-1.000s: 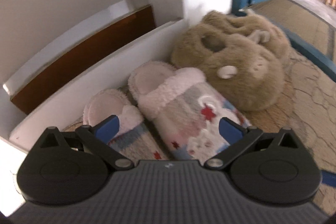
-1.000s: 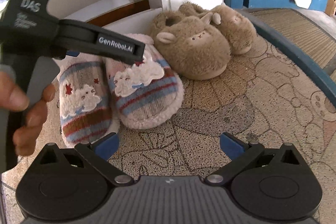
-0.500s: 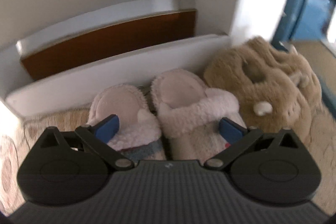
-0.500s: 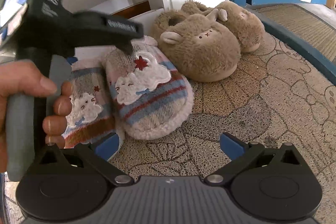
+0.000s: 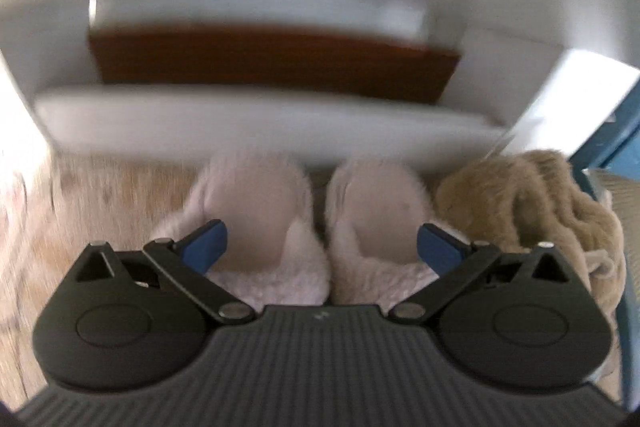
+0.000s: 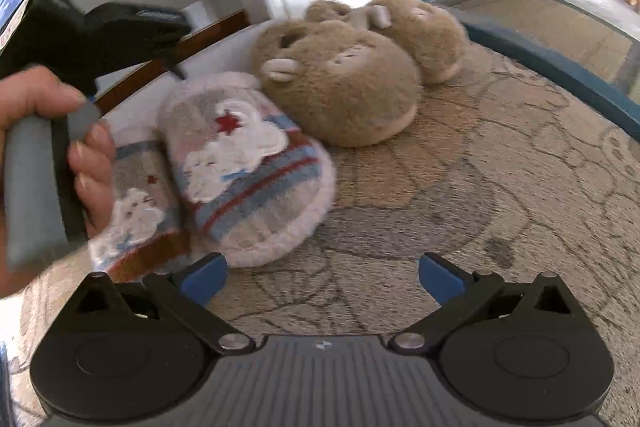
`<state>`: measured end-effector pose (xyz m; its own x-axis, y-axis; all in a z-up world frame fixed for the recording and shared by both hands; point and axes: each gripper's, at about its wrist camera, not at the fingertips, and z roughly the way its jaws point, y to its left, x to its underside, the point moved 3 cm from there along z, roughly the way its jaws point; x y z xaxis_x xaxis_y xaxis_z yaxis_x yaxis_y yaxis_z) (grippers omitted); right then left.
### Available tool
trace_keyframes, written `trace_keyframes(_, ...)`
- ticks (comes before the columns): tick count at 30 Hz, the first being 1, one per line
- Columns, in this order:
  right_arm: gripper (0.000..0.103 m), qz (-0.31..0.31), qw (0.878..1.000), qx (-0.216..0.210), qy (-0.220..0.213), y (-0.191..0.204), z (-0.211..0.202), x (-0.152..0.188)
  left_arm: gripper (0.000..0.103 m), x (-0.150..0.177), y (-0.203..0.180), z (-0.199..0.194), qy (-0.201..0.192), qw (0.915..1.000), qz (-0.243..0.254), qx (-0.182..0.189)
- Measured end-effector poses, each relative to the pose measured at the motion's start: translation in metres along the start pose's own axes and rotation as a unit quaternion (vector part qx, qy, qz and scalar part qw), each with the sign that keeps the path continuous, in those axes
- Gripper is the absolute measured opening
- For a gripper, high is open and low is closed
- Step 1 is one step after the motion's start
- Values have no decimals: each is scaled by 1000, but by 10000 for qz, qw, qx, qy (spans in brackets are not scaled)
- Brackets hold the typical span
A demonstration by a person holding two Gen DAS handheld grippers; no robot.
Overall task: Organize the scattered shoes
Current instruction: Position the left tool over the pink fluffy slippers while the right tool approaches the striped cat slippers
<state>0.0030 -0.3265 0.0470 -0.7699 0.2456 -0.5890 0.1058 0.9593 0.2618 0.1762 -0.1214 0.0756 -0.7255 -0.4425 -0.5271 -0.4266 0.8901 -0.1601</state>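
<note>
Four slippers in two pairs lie on the patterned mat (image 6: 500,155), heels toward the white shelf ledge (image 5: 256,123) and toes toward you; each long axis runs from ledge to mat, and the rows sit side by side. Pair one: the two striped slippers (image 6: 244,167), pink-lined, each with a white animal patch and red star; in the left wrist view their open heels (image 5: 256,203) face up just below the ledge, close together with a narrow gap between. Pair two: the two tan plush slippers (image 6: 344,83), touching each other, the nearer one pressed against the right striped slipper. Your left gripper (image 5: 320,247) hovers directly over the striped pair, tongs spread wide, nothing between them; your hand (image 6: 60,131) grips its handle. Your right gripper (image 6: 322,275) hangs over bare mat, tongs likewise wide apart and empty. Compared with a second ago, your left gripper has swung round to look squarely down on the striped heels; the slippers' toes no longer show in its view.
</note>
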Motion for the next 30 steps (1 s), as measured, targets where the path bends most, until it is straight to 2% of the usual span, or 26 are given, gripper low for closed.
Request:
trace_keyframes(5, 103, 175, 9997, -84, -126, -5, -1, 1, 103, -3, -8, 13, 192, 9996, 114, -151)
trace_keyframes(12, 103, -888, 9952, -405, 44, 27, 12, 16, 103, -6, -6, 28, 656, 9963, 398, -379)
trace_keyframes(16, 103, -1234, 9911, -496, 102, 40, 18, 26, 101, -5, -1, 38, 879, 9947, 321, -436)
trace_keyframes(17, 103, -1369, 9892, -525, 64, 45, 18, 27, 98, -4, -1, 41, 925, 9943, 337, -419)
trace_keyframes(21, 103, -1997, 9773, -697, -134, 65, 21, 28, 75, -1, -6, 39, 977, 9935, 526, -256)
trace_keyframes(25, 103, -2418, 9668, -820, -70, 80, 28, 29, 70, 1, -8, 41, 1039, 9917, 733, -182)
trace_keyframes(27, 103, -2386, 9669, -896, 108, 80, 34, 31, 65, 3, -9, 41, 1054, 9906, 859, -141)
trace_keyframes(30, 103, -2433, 9654, -931, 85, 79, 36, 33, 61, 7, -11, 37, 971, 9890, 1113, -77)
